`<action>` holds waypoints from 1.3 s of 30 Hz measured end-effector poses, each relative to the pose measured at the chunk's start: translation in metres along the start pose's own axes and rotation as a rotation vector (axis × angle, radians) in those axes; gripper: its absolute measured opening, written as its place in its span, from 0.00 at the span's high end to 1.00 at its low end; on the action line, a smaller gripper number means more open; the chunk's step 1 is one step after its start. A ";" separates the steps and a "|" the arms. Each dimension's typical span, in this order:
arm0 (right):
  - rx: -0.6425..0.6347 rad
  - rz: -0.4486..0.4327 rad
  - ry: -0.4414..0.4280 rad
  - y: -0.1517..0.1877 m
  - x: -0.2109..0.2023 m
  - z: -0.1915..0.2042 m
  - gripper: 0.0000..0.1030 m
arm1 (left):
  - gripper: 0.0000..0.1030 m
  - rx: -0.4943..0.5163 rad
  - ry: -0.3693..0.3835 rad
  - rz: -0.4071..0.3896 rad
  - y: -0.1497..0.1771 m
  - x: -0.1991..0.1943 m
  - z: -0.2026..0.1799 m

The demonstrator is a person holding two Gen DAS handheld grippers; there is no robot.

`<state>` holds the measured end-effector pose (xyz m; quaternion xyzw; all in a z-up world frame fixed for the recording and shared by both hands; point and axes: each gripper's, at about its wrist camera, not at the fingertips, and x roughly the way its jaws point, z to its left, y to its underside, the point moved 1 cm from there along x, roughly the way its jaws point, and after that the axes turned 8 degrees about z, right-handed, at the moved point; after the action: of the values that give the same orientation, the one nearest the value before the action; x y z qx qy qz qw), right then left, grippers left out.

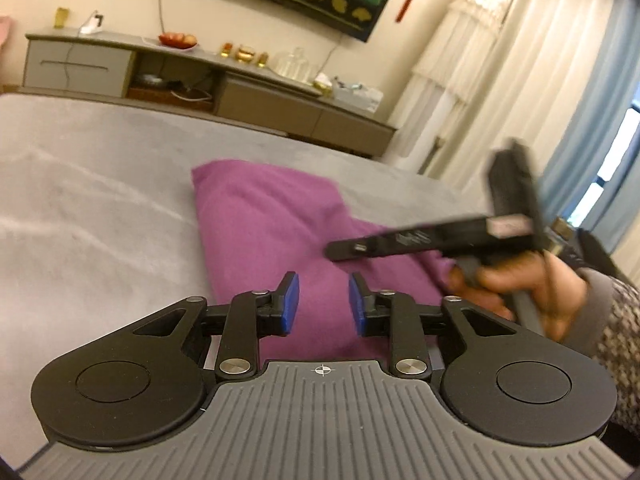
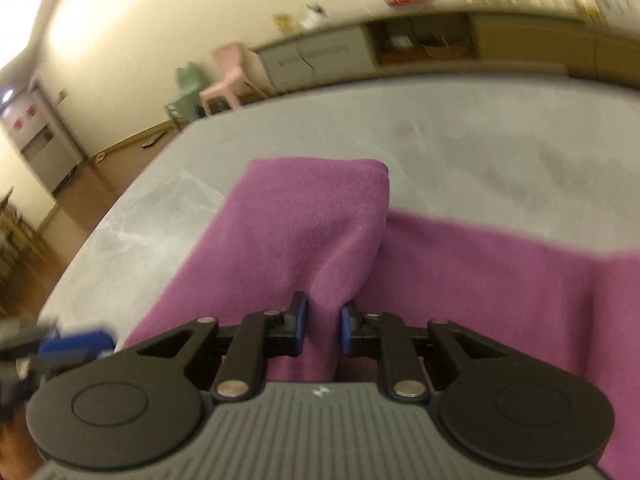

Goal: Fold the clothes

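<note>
A purple garment [image 1: 276,216] lies on a grey bed [image 1: 100,184]. My left gripper [image 1: 324,304] is open and empty, held just above the near part of the garment. The right gripper shows blurred in the left wrist view [image 1: 440,236], held in a hand to the right. In the right wrist view my right gripper [image 2: 323,328] is closed on a raised fold of the purple garment [image 2: 320,232], which bunches up between the blue pads [image 2: 301,320]. The rest of the garment spreads to the right [image 2: 520,300].
A long low cabinet [image 1: 224,84] with bowls and bottles stands beyond the bed, under a wall hanging. Curtains [image 1: 560,80] hang at the right. Pink and green chairs [image 2: 220,76] and bare wooden floor [image 2: 100,184] lie beyond the bed's left edge.
</note>
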<state>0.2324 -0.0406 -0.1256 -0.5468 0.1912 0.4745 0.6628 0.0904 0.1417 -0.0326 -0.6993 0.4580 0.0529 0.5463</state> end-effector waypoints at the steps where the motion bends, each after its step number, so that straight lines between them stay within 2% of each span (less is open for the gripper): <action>1: -0.040 -0.028 -0.010 -0.002 -0.011 0.006 0.86 | 0.74 -0.004 -0.012 -0.001 -0.006 0.003 0.001; 4: -0.160 -0.099 -0.002 -0.010 -0.031 0.022 0.87 | 0.73 0.000 -0.025 0.014 -0.021 0.013 0.003; 6: -0.179 -0.047 0.043 -0.019 -0.022 0.021 0.87 | 0.73 0.035 -0.020 0.068 -0.024 0.025 -0.002; 7: -0.152 0.008 0.060 -0.022 -0.013 0.016 0.87 | 0.73 0.061 -0.020 0.103 -0.025 0.032 -0.006; 8: -0.122 0.069 0.077 -0.022 -0.002 0.010 0.87 | 0.73 0.079 -0.022 0.107 -0.027 0.034 -0.008; 10: -0.108 0.086 0.088 -0.015 0.003 0.004 0.84 | 0.73 0.110 -0.029 0.101 -0.033 0.034 -0.012; 11: -0.099 0.056 0.099 -0.013 -0.004 0.002 0.80 | 0.71 0.126 -0.032 0.098 -0.036 0.034 -0.013; 12: -0.091 0.023 0.111 -0.011 -0.012 0.001 0.70 | 0.71 0.122 -0.044 0.084 -0.045 0.035 -0.011; 13: -0.082 -0.009 0.123 -0.008 -0.020 0.000 0.66 | 0.71 0.115 -0.057 0.068 -0.056 0.035 -0.008; 15: -0.089 -0.128 0.147 0.000 -0.053 0.006 0.53 | 0.69 0.119 -0.080 0.057 -0.075 0.043 0.000; 16: -0.096 -0.172 0.123 0.006 -0.069 0.012 0.53 | 0.70 0.122 -0.087 0.062 -0.084 0.050 0.005; 17: -0.113 -0.180 0.069 0.013 -0.080 0.019 0.54 | 0.70 0.119 -0.092 0.082 -0.090 0.063 0.010; 18: -0.137 -0.152 0.018 0.020 -0.083 0.027 0.61 | 0.70 0.115 -0.097 0.105 -0.095 0.076 0.016; 20: -0.208 -0.064 -0.021 0.038 -0.075 0.042 0.75 | 0.70 0.105 -0.117 0.162 -0.103 0.105 0.028; 21: -0.224 -0.040 -0.001 0.050 -0.067 0.045 0.79 | 0.68 0.095 -0.148 0.209 -0.103 0.121 0.033; 23: -0.254 0.005 0.048 0.074 -0.050 0.049 0.79 | 0.68 0.087 -0.163 0.202 -0.101 0.117 0.032; 25: -0.289 -0.022 0.074 0.084 -0.054 0.053 0.79 | 0.70 0.081 -0.172 0.184 -0.100 0.110 0.030; 28: -0.295 -0.025 0.081 0.087 -0.061 0.053 0.79 | 0.70 0.071 -0.186 0.157 -0.097 0.098 0.027; 32: -0.284 -0.033 0.067 0.094 -0.079 0.057 0.78 | 0.75 0.058 -0.204 0.121 -0.093 0.083 0.022; 33: -0.279 -0.052 0.060 0.094 -0.086 0.058 0.76 | 0.72 0.055 -0.209 0.111 -0.092 0.079 0.021; 36: -0.265 -0.113 0.041 0.093 -0.106 0.060 0.76 | 0.72 0.034 -0.205 0.090 -0.081 0.062 0.017; 37: -0.260 -0.133 0.035 0.093 -0.113 0.060 0.76 | 0.72 0.037 -0.205 0.112 -0.070 0.062 0.016; 39: -0.238 -0.054 0.043 0.099 -0.096 0.055 0.76 | 0.71 0.053 -0.214 0.166 -0.048 0.067 0.014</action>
<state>0.0889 -0.0364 -0.0872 -0.6366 0.1327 0.4639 0.6016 0.1684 0.1130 -0.0428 -0.6347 0.4547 0.1602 0.6040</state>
